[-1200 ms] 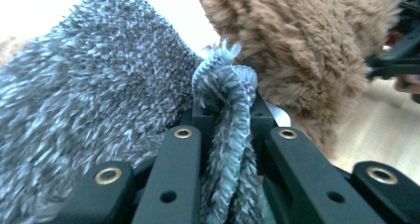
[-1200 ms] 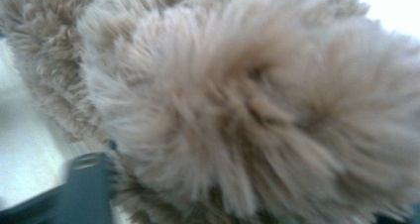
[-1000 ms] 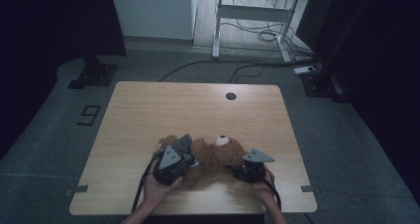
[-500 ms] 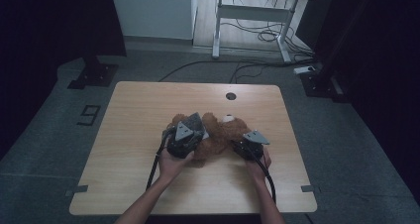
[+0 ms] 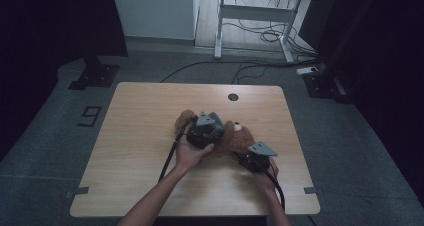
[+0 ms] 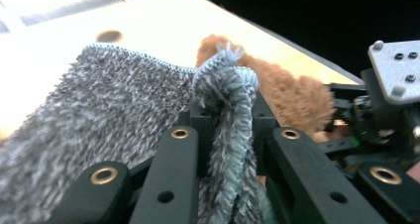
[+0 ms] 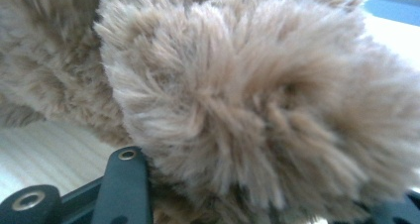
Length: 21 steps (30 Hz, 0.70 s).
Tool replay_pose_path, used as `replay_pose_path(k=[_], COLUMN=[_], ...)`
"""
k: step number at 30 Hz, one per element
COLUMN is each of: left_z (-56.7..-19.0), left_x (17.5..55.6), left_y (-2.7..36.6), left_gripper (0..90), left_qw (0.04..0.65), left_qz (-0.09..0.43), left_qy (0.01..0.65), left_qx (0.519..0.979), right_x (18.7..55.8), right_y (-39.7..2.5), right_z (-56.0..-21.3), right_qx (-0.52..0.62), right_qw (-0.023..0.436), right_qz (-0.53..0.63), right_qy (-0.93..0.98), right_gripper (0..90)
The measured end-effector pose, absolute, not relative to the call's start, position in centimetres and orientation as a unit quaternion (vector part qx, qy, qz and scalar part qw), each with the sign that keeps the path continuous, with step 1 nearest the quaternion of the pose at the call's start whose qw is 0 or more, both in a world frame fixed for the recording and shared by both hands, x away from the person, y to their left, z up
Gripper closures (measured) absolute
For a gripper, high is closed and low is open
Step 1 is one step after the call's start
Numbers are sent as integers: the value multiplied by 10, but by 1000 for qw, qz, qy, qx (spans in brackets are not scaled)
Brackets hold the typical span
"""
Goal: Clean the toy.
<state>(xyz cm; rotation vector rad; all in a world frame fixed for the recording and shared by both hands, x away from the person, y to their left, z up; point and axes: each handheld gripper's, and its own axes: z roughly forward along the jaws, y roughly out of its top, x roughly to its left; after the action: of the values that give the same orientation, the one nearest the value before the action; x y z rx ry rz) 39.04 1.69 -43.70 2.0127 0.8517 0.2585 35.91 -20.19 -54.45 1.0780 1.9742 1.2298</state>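
Evidently the left gripper is the one doing the fine work: its two black jaws are pressed together on a bunched fold of a grey knitted garment, with the pinched edge poking up between them toward twelve o'clock. From the high view that gripper sits right over the middle of a brown teddy bear, which lies on its side near the centre of the wooden table, a little toward the person's edge. The grip on the cloth looks chosen to pull or stretch the knit along the toy's body, either dressing or undressing it; I cannot tell which. Off at about four o'clock from the bear, the right gripper is tucked against the toy's lower end, and its own camera is pushed up against a round tuft of tan fur, probably a paw or an ear. One black jaw shows at the lower left there with fur bulging over it, but whether the jaws are clamped on the plush I cannot tell. Its place makes sense as an anchor, keeping the soft toy from sliding while the other hand tugs. Beyond the toy, a round cable hole sits at twelve o'clock near the far edge of the table.
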Motion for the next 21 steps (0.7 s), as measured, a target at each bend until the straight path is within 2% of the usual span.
replay_pose_path(k=[4,6,8,13,16,21], left_z=[-445,-448,-452,-452,-464,-469], left_x=[391,390,390,386,387,380], left_y=[12,22,40,97,127,142], left_gripper=[788,792,796,796,794,790], left_qw=[432,408,415,409,410,430], left_qz=[118,149,144,179,159,141], left_qy=[347,350,362,402,431,435], left_qx=[824,830,822,799,788,778], right_x=[356,355,354,352,352,351], right_y=[-208,-210,-209,-210,-211,-212], right_z=[-546,-546,-545,-544,-544,-544], right_qx=[402,400,395,386,383,376], right_qw=[281,280,281,283,278,272], right_qz=[459,460,459,455,459,467], right_qy=[741,741,745,751,752,753], right_gripper=[473,471,470,468,465,459])
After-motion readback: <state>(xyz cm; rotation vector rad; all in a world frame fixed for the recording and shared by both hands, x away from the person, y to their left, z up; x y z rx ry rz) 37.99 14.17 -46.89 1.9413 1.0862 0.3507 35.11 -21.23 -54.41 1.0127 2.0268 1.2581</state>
